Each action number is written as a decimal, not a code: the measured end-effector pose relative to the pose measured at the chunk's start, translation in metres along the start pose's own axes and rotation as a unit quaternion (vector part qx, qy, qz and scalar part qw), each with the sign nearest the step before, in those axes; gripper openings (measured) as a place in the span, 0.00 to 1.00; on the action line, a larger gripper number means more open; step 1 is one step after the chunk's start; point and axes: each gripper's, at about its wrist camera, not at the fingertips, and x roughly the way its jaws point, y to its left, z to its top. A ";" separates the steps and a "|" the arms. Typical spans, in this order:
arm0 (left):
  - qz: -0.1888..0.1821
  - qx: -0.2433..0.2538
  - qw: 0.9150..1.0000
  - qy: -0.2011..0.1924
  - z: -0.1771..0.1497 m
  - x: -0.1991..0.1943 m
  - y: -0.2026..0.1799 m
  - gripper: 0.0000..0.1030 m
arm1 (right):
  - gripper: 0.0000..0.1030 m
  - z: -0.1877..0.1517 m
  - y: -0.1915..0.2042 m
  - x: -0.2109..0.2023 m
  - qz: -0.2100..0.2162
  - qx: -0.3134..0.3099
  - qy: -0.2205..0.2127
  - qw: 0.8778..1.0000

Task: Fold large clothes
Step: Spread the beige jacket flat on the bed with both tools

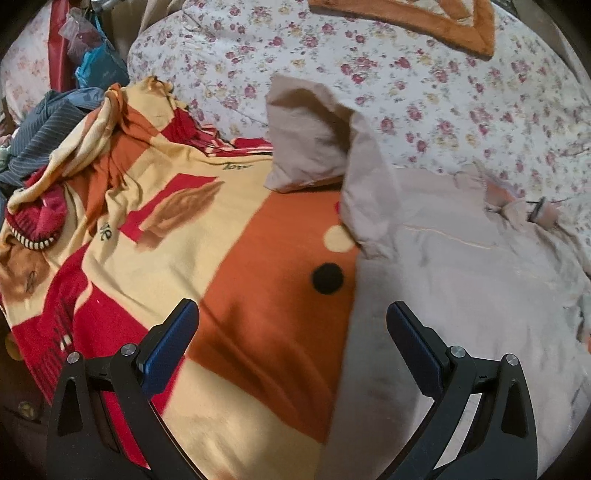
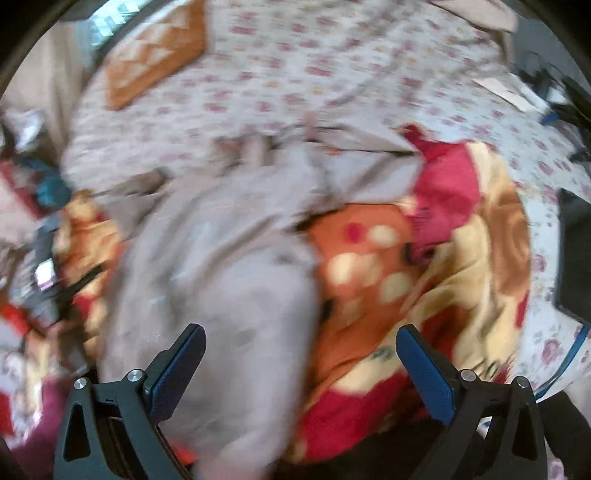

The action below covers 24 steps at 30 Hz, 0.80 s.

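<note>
A large pale beige garment (image 1: 461,266) lies spread on a bed, partly over an orange, cream and red blanket (image 1: 207,229). One of its sleeves (image 1: 306,144) is bent up at the far side. My left gripper (image 1: 293,314) is open and empty, hovering over the garment's left edge. In the blurred right wrist view the same garment (image 2: 229,266) lies crumpled over the blanket (image 2: 443,266). My right gripper (image 2: 300,338) is open and empty above the garment's near edge.
A floral sheet (image 1: 406,74) covers the bed. An orange quilted cushion (image 1: 424,18) lies at the far side. A heap of clothes, with a striped blue piece (image 1: 40,133), sits at the left. A dark flat object (image 2: 574,254) lies at the right.
</note>
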 end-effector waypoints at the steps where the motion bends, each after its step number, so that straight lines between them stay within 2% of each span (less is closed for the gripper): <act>1: -0.003 0.003 1.000 -0.001 -0.002 -0.002 -0.001 0.99 | 0.99 -0.002 0.012 -0.007 0.016 -0.012 -0.004 1.000; 4: -0.011 0.018 1.000 -0.009 -0.005 -0.011 -0.013 0.99 | 0.99 0.004 0.043 -0.008 0.037 -0.037 -0.007 0.999; 7: -0.018 0.030 0.999 -0.014 -0.008 -0.016 -0.020 0.99 | 0.99 0.016 0.076 -0.003 0.097 -0.048 -0.005 0.994; 10: -0.022 0.039 0.999 -0.016 -0.007 -0.018 -0.023 0.99 | 0.99 0.031 0.101 0.011 0.128 -0.055 -0.016 0.990; 14: -0.015 0.045 0.999 -0.017 -0.006 -0.013 -0.025 0.99 | 0.99 0.047 0.135 0.047 0.101 -0.084 -0.038 0.991; 16: -0.014 0.046 0.999 -0.015 -0.007 -0.010 -0.024 0.99 | 0.99 0.055 0.147 0.069 0.058 -0.099 -0.050 0.992; 20: -0.012 0.049 0.999 -0.009 -0.006 -0.002 -0.026 0.99 | 0.99 0.066 0.152 0.103 0.002 -0.131 -0.070 0.989; 22: -0.012 0.050 0.999 -0.010 -0.006 0.000 -0.029 0.99 | 0.99 0.071 0.150 0.123 -0.024 -0.125 -0.077 0.989; 24: -0.013 0.052 0.999 -0.011 -0.005 0.001 -0.031 0.99 | 0.99 0.072 0.143 0.136 -0.031 -0.106 -0.081 0.991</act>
